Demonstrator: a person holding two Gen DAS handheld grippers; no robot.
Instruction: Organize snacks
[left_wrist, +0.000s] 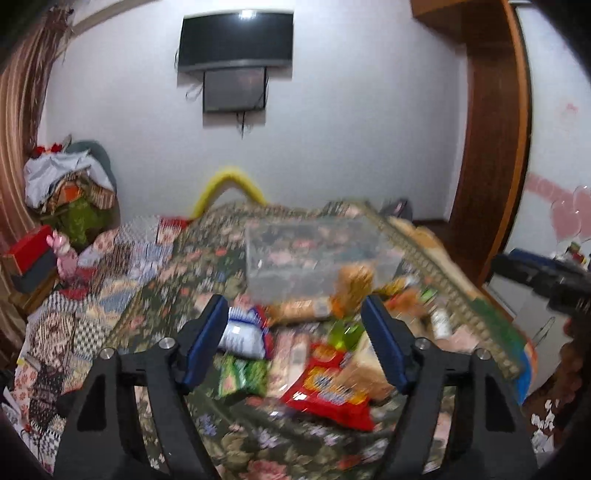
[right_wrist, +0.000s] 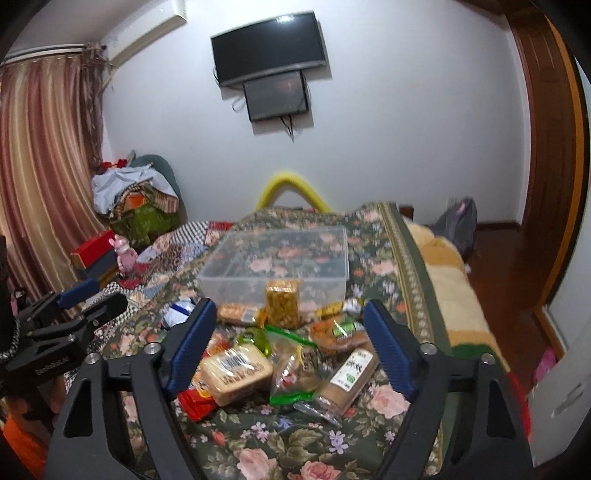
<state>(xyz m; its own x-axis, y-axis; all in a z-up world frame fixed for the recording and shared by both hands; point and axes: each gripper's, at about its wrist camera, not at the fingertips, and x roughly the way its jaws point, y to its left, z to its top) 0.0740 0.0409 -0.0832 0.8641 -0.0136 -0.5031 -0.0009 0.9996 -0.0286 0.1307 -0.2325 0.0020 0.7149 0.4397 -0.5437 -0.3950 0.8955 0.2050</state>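
Both grippers hang above a bed covered with a floral bedspread (right_wrist: 280, 435). The snacks lie in a loose heap at the near end of it.

Clear plastic box (right_wrist: 280, 258): sits on the bedspread just beyond the heap and looks empty; the flower pattern shows through its floor and walls. Judgement: nothing sorted yet, task at its very start.

Heap, as seen from the right wrist: a wrapped loaf-like pack (right_wrist: 236, 373), a long brown pack with a white label (right_wrist: 351, 376), a tall pack of yellow-orange pieces (right_wrist: 282, 302) standing against the box's near wall, a red bag (right_wrist: 195, 402) partly under the loaf pack. The left wrist view is blurred; a red bag (left_wrist: 332, 391), a green packet (left_wrist: 242, 374) and a blue-and-white packet (left_wrist: 243, 332) can be made out.

Left gripper (left_wrist: 295, 343): fingers apart, nothing between the pads, above the heap.
Right gripper (right_wrist: 288, 354): fingers apart, nothing gripped.

Left to do: every item still needs moving into the box.
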